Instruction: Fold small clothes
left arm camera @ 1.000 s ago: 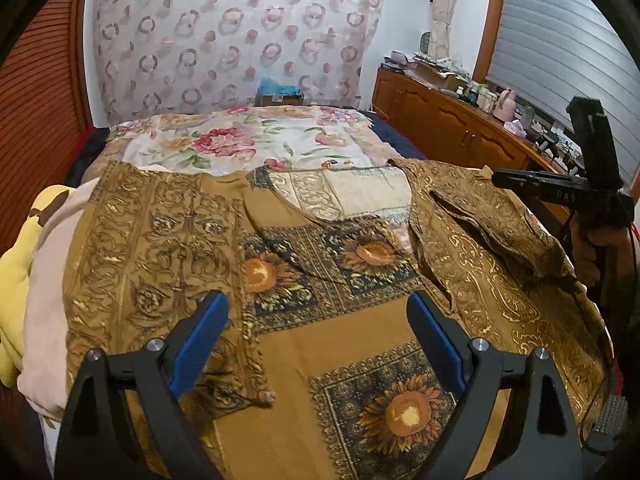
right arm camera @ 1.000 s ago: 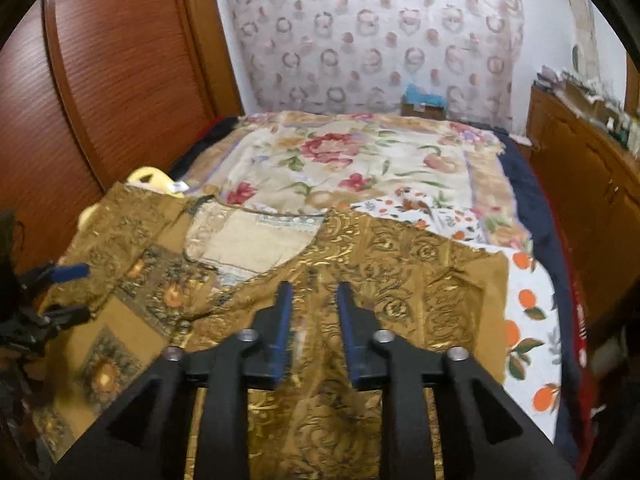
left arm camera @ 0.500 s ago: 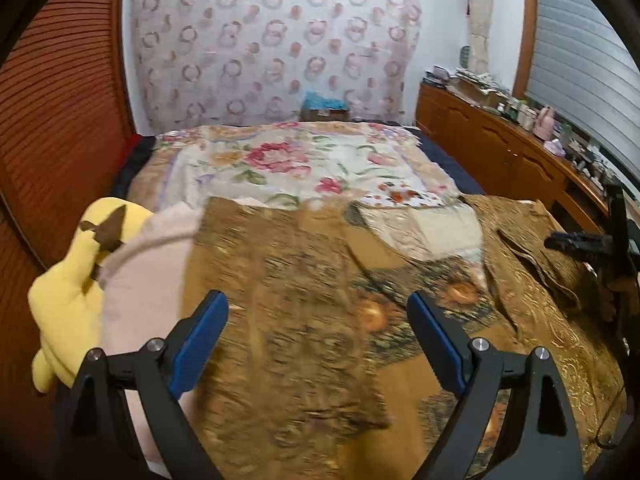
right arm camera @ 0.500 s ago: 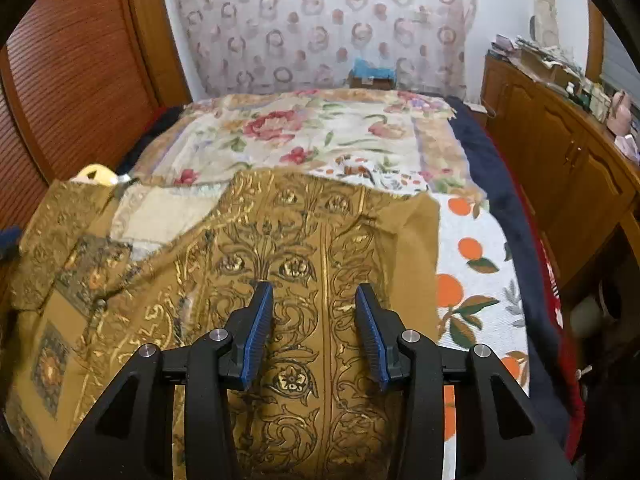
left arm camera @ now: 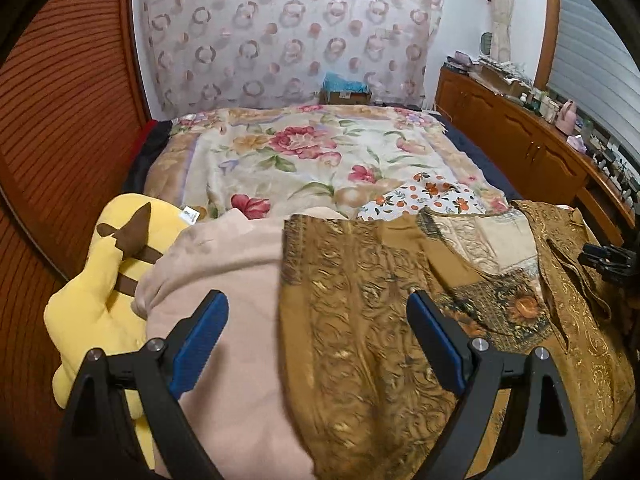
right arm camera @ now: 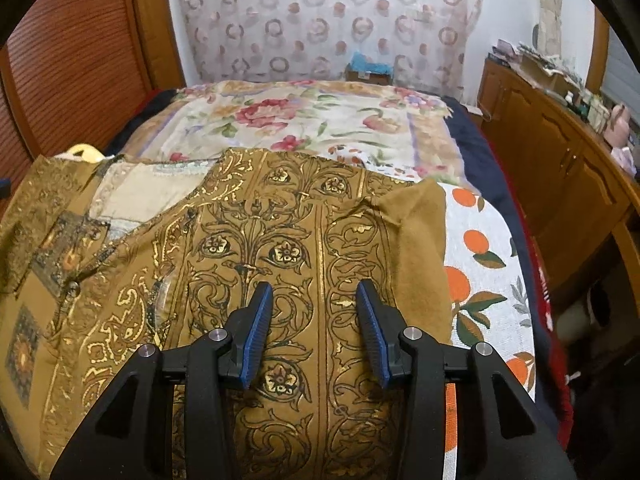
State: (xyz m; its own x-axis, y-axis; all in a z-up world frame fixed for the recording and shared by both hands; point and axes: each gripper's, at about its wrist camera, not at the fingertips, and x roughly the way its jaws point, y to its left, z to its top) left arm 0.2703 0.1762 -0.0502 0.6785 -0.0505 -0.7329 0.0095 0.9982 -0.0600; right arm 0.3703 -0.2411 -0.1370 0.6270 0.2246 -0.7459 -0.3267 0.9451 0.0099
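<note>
A brown and gold patterned shirt lies spread flat on the bed, neck toward the far side. In the left wrist view my left gripper is open and empty, hovering over the shirt's left sleeve edge and a pink cloth. In the right wrist view the shirt fills the foreground. My right gripper is open and empty, just above the shirt's right sleeve part. The right gripper also shows at the right edge of the left wrist view.
A yellow plush toy lies left of the pink cloth. A floral blanket covers the far bed. An orange-print sheet lies right of the shirt. A wooden cabinet runs along the right. A wooden wall stands left.
My left gripper has swung left, from over the shirt's middle to its left sleeve edge. My right gripper has opened wider and moved right over the right sleeve.
</note>
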